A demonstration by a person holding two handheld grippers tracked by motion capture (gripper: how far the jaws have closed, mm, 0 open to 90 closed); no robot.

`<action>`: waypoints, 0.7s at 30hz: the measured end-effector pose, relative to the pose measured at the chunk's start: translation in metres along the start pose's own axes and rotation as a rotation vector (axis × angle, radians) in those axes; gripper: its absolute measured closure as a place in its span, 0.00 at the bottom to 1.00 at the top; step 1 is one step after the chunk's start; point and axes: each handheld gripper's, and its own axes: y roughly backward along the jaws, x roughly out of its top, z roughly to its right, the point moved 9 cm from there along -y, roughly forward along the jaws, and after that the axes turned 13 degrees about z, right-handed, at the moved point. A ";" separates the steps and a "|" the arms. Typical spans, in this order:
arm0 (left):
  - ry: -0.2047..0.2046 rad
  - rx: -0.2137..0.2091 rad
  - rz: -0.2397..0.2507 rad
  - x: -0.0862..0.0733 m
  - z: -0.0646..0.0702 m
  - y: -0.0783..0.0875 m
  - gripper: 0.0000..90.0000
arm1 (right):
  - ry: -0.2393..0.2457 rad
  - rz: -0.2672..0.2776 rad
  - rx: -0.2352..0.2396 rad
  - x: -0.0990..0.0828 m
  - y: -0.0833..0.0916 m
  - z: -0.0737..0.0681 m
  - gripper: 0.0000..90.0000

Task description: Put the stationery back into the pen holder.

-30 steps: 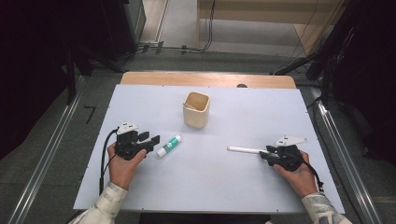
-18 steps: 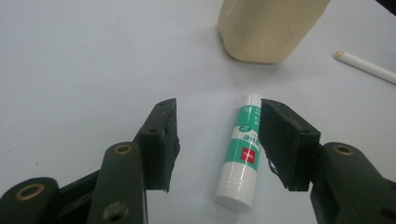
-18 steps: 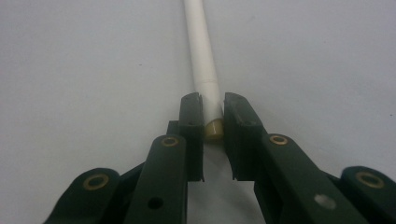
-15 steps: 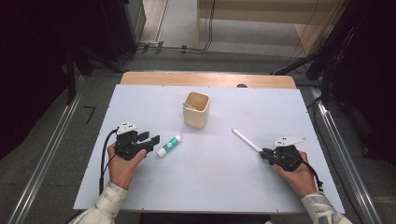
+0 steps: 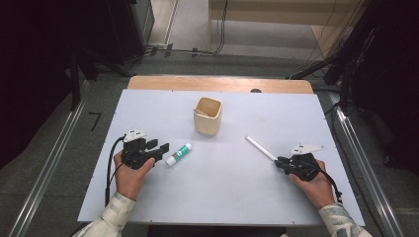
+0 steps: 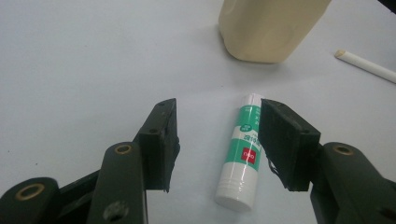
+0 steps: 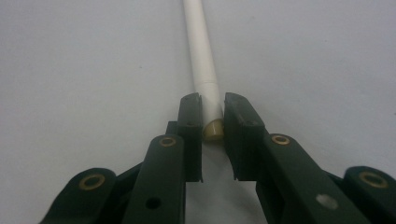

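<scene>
A green and white glue stick [image 5: 179, 154] lies on the white table, just right of my left gripper [image 5: 160, 148]. In the left gripper view the glue stick [image 6: 243, 149] lies between the open jaws of my left gripper [image 6: 217, 116], close to the right-hand jaw, with no pad pressing it. A thin white pen [image 5: 261, 148] slants up-left from my right gripper [image 5: 279, 160]. In the right gripper view my right gripper [image 7: 212, 107] has just been closing on the white pen [image 7: 201, 51] and now pinches its tan-tipped near end.
A beige square cup [image 5: 207, 116] stands upright at the table's middle back, also seen as the beige cup [image 6: 271, 28] beyond the glue stick. Dark floor and metal rails [image 5: 47, 170] flank the table. A wooden strip [image 5: 220, 84] runs along the far edge.
The right gripper's jaws closed on the pen's end, and the pen swung from pointing left to slanting up-left. The left gripper and the glue stick stayed put.
</scene>
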 end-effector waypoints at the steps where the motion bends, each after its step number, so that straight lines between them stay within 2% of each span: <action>1: 0.001 -0.001 0.001 0.000 0.000 0.000 0.53 | -0.003 0.001 0.003 0.000 0.000 0.000 0.82; 14: 0.004 -0.001 0.002 0.000 0.000 0.000 0.54 | 0.004 -0.006 0.004 0.001 -0.002 0.000 0.84; 21: 0.004 -0.001 0.002 0.000 0.000 0.000 0.54 | 0.024 -0.015 -0.008 0.002 -0.002 -0.001 0.86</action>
